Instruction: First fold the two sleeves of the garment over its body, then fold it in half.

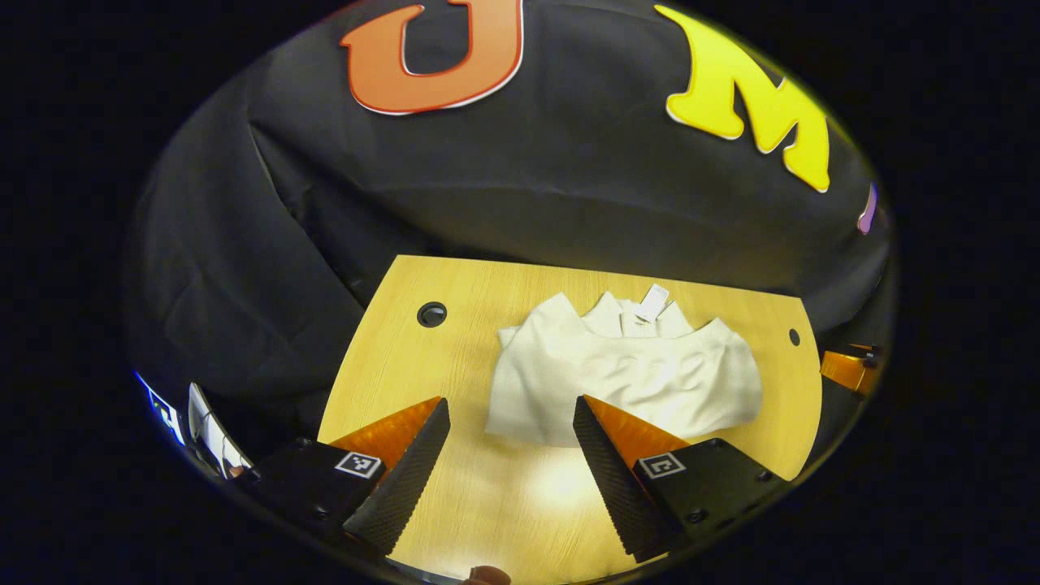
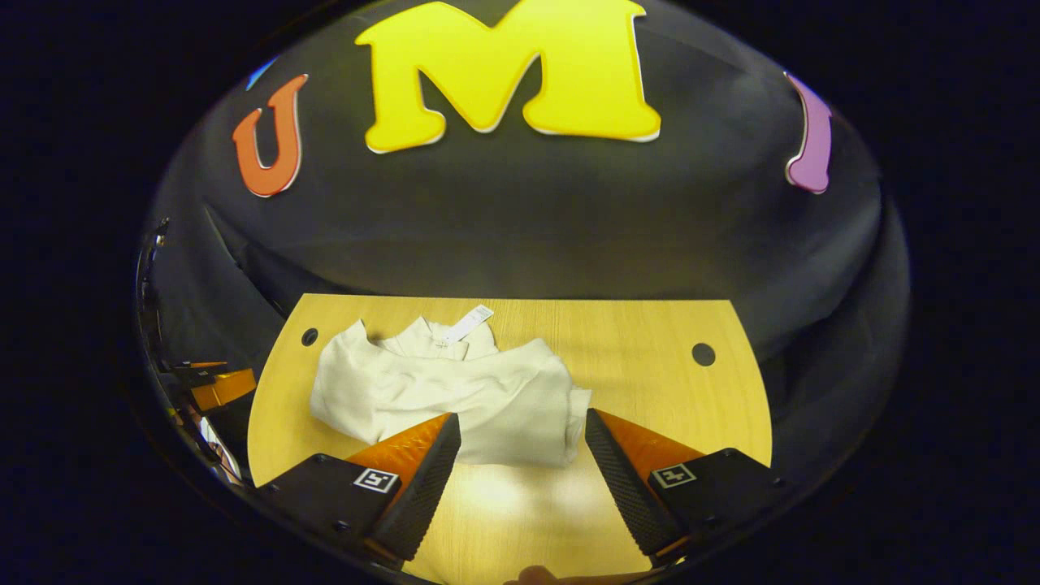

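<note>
White collared shirt (image 1: 626,378) lies on wooden table (image 1: 390,366), toward table's far edge, collar and neck tag (image 1: 652,302) pointing at booth wall. No sleeve lies spread out beside body; outline compact, cloth rumpled; how it is folded cannot tell. Thin, soft, light fabric: will sag, crease, slide on smooth wood. Best hold: pinch at near hem or at corner. Left gripper (image 1: 512,455) fingers spread apart, nothing between. Right gripper (image 2: 522,467) likewise spread, near shirt's near edge.

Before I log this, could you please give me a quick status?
Left gripper open, right gripper open. Garment already folded on the table, untouched. Nothing in the way.
</note>
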